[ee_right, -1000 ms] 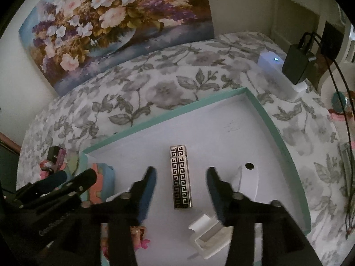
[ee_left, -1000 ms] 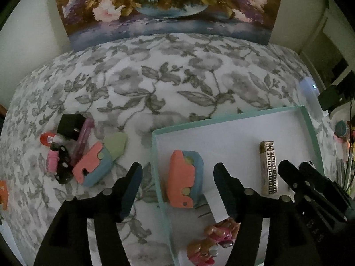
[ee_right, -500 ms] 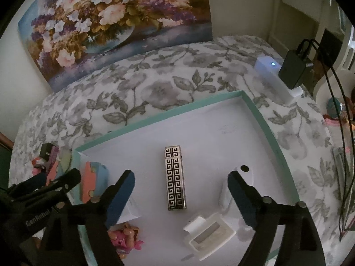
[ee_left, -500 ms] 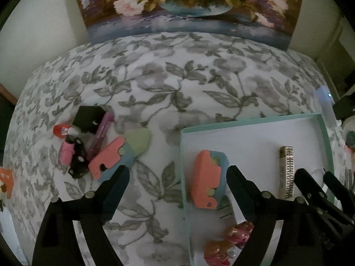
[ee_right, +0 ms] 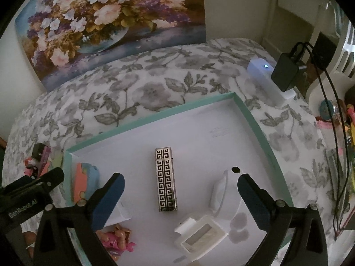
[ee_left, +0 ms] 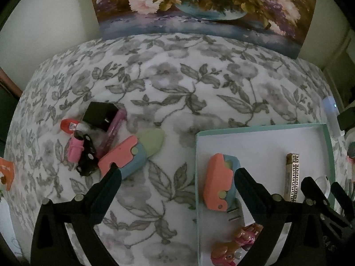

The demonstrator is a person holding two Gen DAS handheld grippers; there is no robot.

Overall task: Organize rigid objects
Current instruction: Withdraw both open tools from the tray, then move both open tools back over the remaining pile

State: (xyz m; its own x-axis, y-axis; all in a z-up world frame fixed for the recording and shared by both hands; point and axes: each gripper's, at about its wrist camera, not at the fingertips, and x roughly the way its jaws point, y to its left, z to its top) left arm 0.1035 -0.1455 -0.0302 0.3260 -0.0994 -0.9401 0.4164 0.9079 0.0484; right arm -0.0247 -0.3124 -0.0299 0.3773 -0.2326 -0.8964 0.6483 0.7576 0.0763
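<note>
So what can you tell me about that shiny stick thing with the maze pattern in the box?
The patterned bar is a slim rectangular block, metallic-looking, silvery with a black maze-like key pattern along its top face. A thin seam near its far end suggests a cap or lid. It lies flat on the white floor of the teal-rimmed box, lengthwise away from the camera, near the middle. Nothing touches it: the right claw is wide open above it, its jaws having just been opening, with the bar seen between them but free.

Left gripper (ee_left: 176, 175) spread wide over the tray's teal left rim (ee_left: 196, 168).
Its jaws have just been opening, gripping nothing; a pink-and-blue toy (ee_left: 218, 184) lies in the tray, another (ee_left: 131, 153) on the floral cloth (ee_left: 177, 88).
</note>
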